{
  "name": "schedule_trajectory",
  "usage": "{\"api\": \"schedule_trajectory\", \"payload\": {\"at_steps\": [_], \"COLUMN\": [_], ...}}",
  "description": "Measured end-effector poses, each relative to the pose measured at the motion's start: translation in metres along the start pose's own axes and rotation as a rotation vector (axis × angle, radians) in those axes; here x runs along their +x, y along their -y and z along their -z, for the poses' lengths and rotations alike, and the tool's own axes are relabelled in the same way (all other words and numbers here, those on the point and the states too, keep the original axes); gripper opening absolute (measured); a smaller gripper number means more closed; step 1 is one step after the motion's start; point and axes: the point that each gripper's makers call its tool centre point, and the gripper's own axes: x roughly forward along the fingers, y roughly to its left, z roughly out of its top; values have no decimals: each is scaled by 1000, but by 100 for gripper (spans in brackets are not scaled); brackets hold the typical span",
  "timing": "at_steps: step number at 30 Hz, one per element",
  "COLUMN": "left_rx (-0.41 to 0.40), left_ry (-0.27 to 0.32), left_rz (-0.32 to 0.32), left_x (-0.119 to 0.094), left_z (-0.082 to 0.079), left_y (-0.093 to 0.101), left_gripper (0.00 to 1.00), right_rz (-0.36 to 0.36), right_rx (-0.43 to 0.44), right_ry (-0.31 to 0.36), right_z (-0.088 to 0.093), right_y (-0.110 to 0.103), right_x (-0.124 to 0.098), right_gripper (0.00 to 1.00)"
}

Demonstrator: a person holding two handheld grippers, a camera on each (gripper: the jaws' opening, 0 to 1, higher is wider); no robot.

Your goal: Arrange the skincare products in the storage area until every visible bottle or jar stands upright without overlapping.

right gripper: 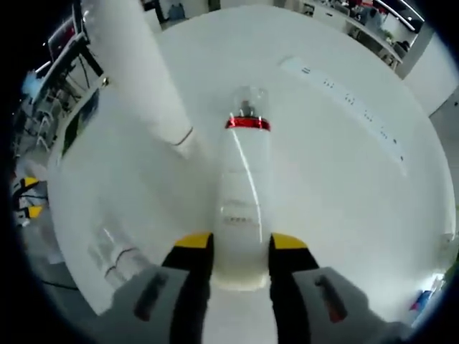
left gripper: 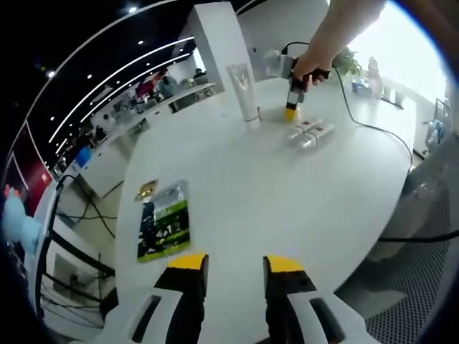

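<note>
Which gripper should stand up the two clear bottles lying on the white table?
Right: the right gripper is beside the two lying clear bottles, though shut on a red-banded clear bottle. The left gripper hangs far back, open.

I cannot read any word or number in my two views. The bottle (right gripper: pixel 240 208) between the jaws of my right gripper (right gripper: pixel 242 251) carries some faint lines of print on its front, too blurred to read. On the table (left gripper: pixel 287 201), nearer to my left gripper (left gripper: pixel 235 269) than the standing tube (left gripper: pixel 244 92), lies a green printed card (left gripper: pixel 163 228) with pale marks like figures, but I cannot make them out.
</note>
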Motion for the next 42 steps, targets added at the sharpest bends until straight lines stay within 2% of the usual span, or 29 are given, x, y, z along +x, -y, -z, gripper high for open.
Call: {"api": "schedule_trajectory", "payload": {"at_steps": [8,18,28,34,42], "left_rx": [4,-4,-11,-7,-1], "left_ry": [-5,-7,-5,-9,-16], "left_rz": [-1,9,4,5,8], "left_x": [0,0,0,1,1], "left_z": [1,2,1,2,3], "left_y": [0,2,0,1,2], "left_gripper": [32,31,31,31,31], "right_rz": [-2,11,20,27,-1], "right_rx": [-45,-29,-65,-81,-43], "right_ry": [-1,4,50,103,151], "right_z": [-1,-1,5,2,6], "right_y": [-1,-1,0,1,1], "right_x": [0,-1,-10,-21,-32], "right_gripper": [31,29,28,28,27]}}
